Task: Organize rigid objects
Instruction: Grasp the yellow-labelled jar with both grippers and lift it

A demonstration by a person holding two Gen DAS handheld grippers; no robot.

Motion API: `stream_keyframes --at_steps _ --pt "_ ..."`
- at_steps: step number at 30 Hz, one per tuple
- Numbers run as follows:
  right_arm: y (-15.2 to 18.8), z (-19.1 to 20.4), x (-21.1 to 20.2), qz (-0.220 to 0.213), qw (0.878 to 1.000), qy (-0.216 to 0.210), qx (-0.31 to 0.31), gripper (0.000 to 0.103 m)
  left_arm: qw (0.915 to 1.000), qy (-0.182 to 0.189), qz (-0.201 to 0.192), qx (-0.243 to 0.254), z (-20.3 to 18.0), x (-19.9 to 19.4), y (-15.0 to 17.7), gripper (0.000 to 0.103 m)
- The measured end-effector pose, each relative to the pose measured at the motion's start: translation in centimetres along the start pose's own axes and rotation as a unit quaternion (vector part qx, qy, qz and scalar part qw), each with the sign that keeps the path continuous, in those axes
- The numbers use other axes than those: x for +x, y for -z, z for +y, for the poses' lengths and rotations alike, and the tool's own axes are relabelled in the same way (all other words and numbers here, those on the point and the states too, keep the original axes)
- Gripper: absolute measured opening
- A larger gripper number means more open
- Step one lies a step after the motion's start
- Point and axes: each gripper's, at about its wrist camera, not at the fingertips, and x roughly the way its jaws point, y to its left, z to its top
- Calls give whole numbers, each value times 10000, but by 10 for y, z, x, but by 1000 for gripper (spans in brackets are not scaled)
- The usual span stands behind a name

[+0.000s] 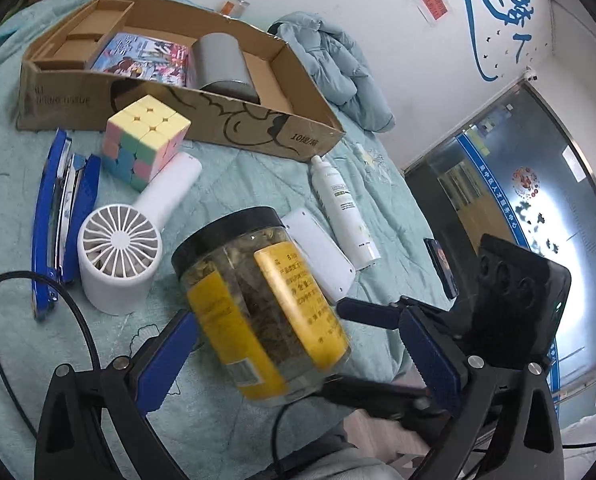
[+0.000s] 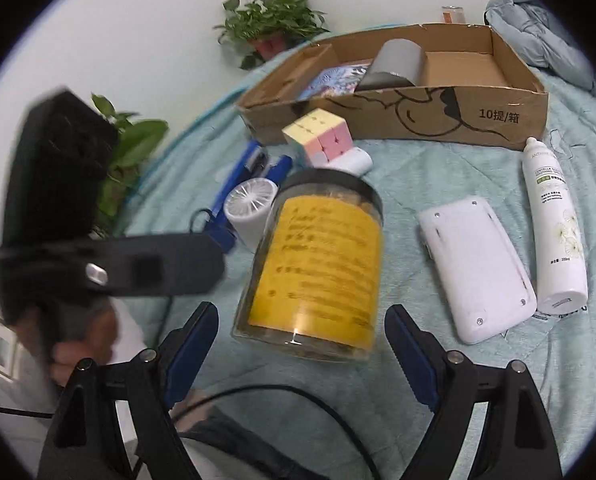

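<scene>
A: OK, where's the jar point(image 2: 311, 264) relative to the tools?

B: On the bed point(image 2: 437, 184), near edge, dead ahead of the right tool point(image 2: 301, 344). Long axis runs away from that tool: clear base toward it, black lid toward the cardboard box point(image 2: 417, 120). It looks tipped rather than upright; blur, so can't tell if it's fully lying.

A: Right tool state?

B: Jaws wide, nothing clamped. Jar sits just past the tips, not between the pads; no contact I can see.

A: Left?

B: Left tool point(image 1: 298, 360) comes in from the jar's left. Jaws stand apart and straddle the jar's base end in its own view. Left pad looks right at the glass, right pad clear. I read it as open, not gripping.

A: Nearer one?

B: My call: left, already around the base. Box is beyond the lid end, so the carry goes forward along the jar's axis.
</scene>
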Motion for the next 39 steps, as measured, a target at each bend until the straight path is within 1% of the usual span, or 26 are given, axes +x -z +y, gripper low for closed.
stream_keyframes --at_steps 2,4,5,8,10,13,15,18,21,24,27,30,34,37,39 --pt "-4 -9 -3 1 9999 -28 160 86 10000 -13 -14 -91 2 4 -1 101" --pt "-6 -17 5 206 9991 69 360 86 9999 -61 15 -157 6 8 -1 100" --pt "-6 -20 10 315 9985 -11 445 86 9998 -83 52 -163 6 10 0 99" --pt "-4 -23 28 674 9938 -450 764 85 9995 -167 160 -197 9 17 -2 98" --pt "-4 -20 37 806 9917 -546 837 85 9989 -269 263 -264 14 23 -4 98" --pt "-4 -7 45 840 9938 -350 633 86 9977 -447 396 -313 18 32 -1 94" --pt "-5 -2 47 826 9948 -233 549 86 9971 -560 396 -335 21 35 -1 87" --pt "-5 2 45 834 9956 -74 426 86 9975 -522 351 -336 21 33 0 85" --pt "-4 9 44 858 9957 106 340 86 9977 -575 305 -187 15 30 3 83" --pt "-8 16 42 748 9965 235 271 85 9980 -598 189 -57 6 22 2 82" --pt "-13 19 32 492 9981 277 231 85 9981 -607 37 85 -5 12 -4 82" --pt "-23 21 23 315 9988 361 100 85 9975 -638 -99 270 -18 5 -17 82" --pt "-41 21 9 38 9990 449 -13 85 9946 -763 -306 636 -37 -4 -38 82" --pt "-55 22 3 -118 9991 419 11 85 9925 -781 -492 798 -47 -14 -51 82" --pt "-65 27 -1 -220 9986 480 -89 85 9916 -787 -576 849 -52 -21 -61 82"
